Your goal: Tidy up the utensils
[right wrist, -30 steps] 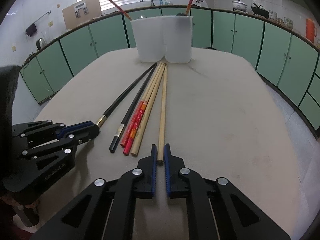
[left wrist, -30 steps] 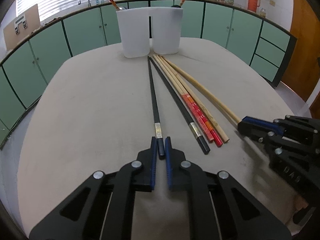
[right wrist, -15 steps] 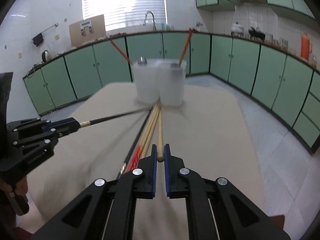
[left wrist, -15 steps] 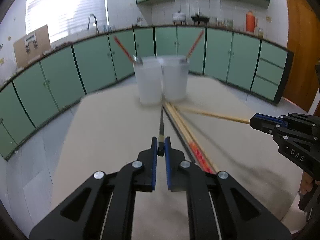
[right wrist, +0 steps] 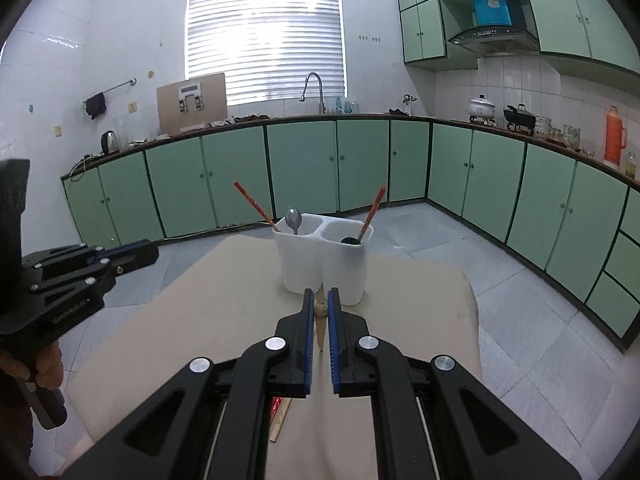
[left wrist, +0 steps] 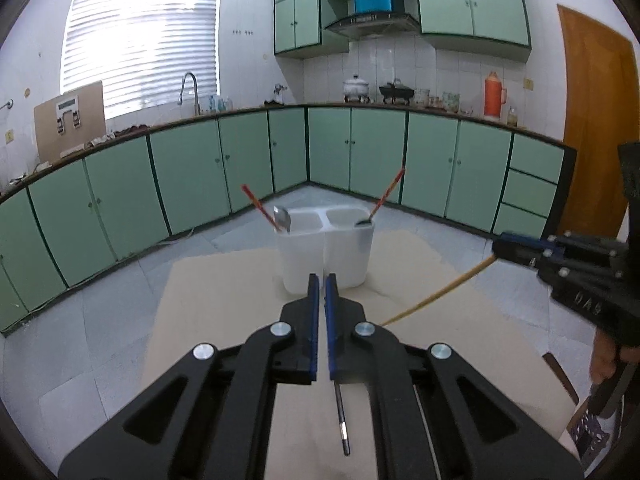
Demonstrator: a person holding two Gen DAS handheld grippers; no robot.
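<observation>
Left hand-held gripper [left wrist: 319, 280]: raised above the surface [left wrist: 224, 300], jaws narrow, clamped on a black chopstick [left wrist: 342, 420]; the stick hangs down below the fingers, metal-banded end towards the camera.
Right hand-held gripper [right wrist: 319, 300]: raised, jaws narrow, gripping the butt of a pale wooden chopstick [right wrist: 320, 312]; in the left wrist view its shaft [left wrist: 436, 296] slants down from the jaws.
Utensil holder [right wrist: 324, 264]: white, two compartments, upright on the surface beyond both grippers.
Holder contents: left compartment, metal spoon [right wrist: 294, 219] and red chopstick [right wrist: 254, 204]; right compartment, dark spoon [right wrist: 351, 241] and red chopstick [right wrist: 373, 208].
Loose chopsticks [right wrist: 280, 412]: lying on the surface beneath the right gripper, largely hidden.
</observation>
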